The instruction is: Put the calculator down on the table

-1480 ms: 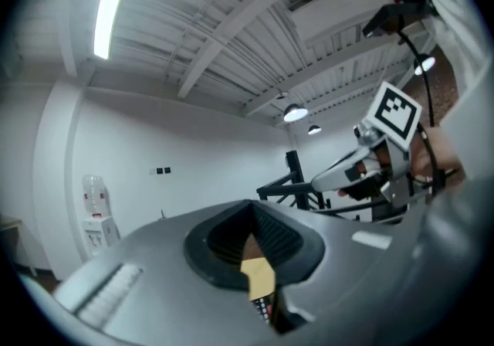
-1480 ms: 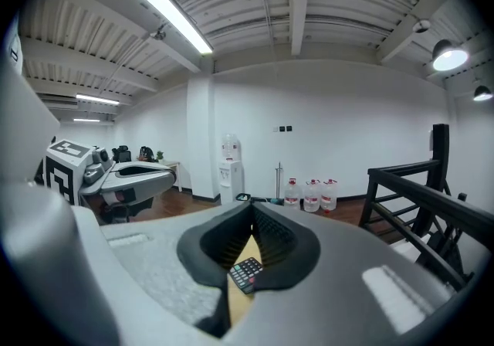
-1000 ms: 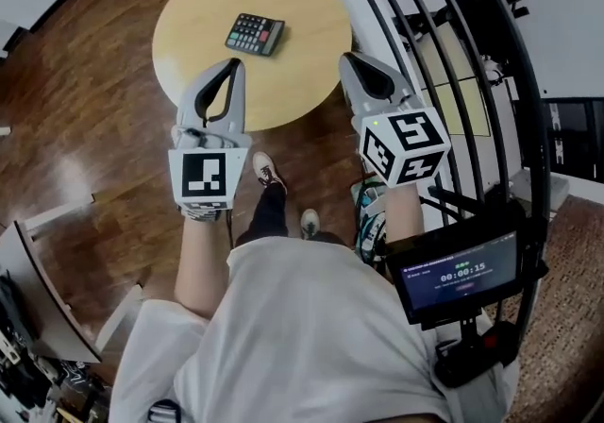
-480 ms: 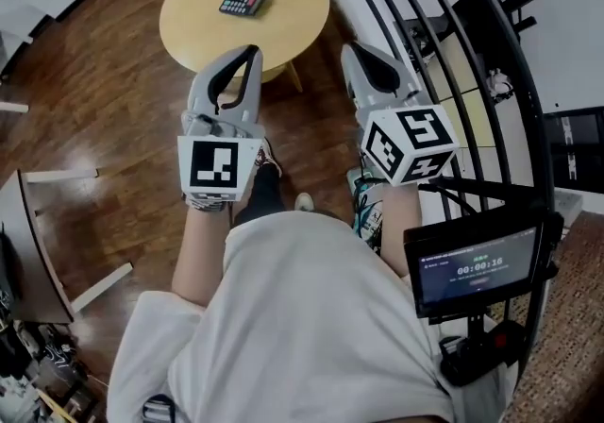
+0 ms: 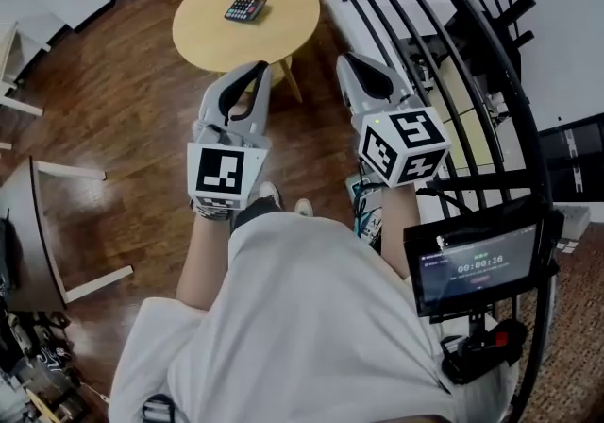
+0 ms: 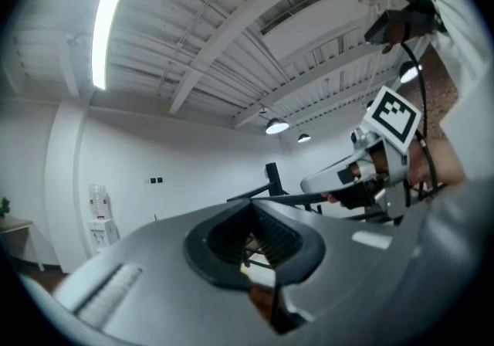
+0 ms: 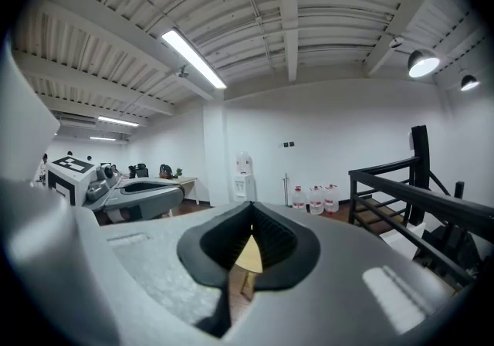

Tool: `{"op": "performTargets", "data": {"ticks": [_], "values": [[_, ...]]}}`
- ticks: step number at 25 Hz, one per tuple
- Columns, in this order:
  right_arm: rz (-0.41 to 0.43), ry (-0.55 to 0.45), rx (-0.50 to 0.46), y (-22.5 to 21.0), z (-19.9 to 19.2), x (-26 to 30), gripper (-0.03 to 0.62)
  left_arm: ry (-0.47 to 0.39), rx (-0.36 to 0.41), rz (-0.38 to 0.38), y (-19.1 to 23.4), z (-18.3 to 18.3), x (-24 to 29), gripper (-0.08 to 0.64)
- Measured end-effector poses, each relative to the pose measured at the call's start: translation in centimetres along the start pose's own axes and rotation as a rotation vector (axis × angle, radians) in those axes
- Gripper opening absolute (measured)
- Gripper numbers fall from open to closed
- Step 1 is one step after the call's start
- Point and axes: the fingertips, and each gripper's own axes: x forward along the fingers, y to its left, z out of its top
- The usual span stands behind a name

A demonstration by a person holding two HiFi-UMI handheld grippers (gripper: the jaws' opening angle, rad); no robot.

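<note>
The left gripper (image 5: 255,68) and right gripper (image 5: 348,60) have drawn back from the bench (image 5: 212,39), each with its fingers together and empty. The calculator (image 5: 245,9) lies on the bench, well apart from both.

left claw (image 5: 254,67) | right claw (image 5: 345,60) | pulled back from table (image 5: 283,26)

Both forearms reach forward side by side. The left gripper (image 5: 255,70) and the right gripper (image 5: 351,62) point ahead, roughly level — jaws closed together, nothing between them.
</note>
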Motion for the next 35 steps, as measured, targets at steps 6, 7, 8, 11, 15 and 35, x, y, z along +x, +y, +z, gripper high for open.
{"op": "performTargets", "data": {"ticks": [6,7,8,11,15,35], "values": [[0.001,-0.042,-0.039,1.8,2.1,0.7,-0.008,-0.039,0.078,-0.029,1.7,1.3,-0.2,0.005],[0.002,-0.046,-0.044,1.8,2.3,0.7,-0.008,-0.045,0.080,-0.029,1.8,1.5,-0.2,0.005],[0.004,-0.049,-0.047,1.9,2.4,0.5,-0.008,-0.049,0.083,-0.028,1.7,1.9,-0.2,0.005],[-0.001,-0.063,-0.039,1.7,2.8,0.4,-0.008,-0.060,0.078,-0.025,1.6,2.6,-0.3,0.005],[-0.024,-0.086,-0.041,1.9,3.3,1.1,-0.008,-0.044,0.052,-0.025,2.2,1.9,-0.4,0.005],[0.024,-0.047,-0.100,3.0,2.6,5.3,-0.008,-0.013,-0.001,0.005,5.7,-0.3,0.6,0.005]]}}
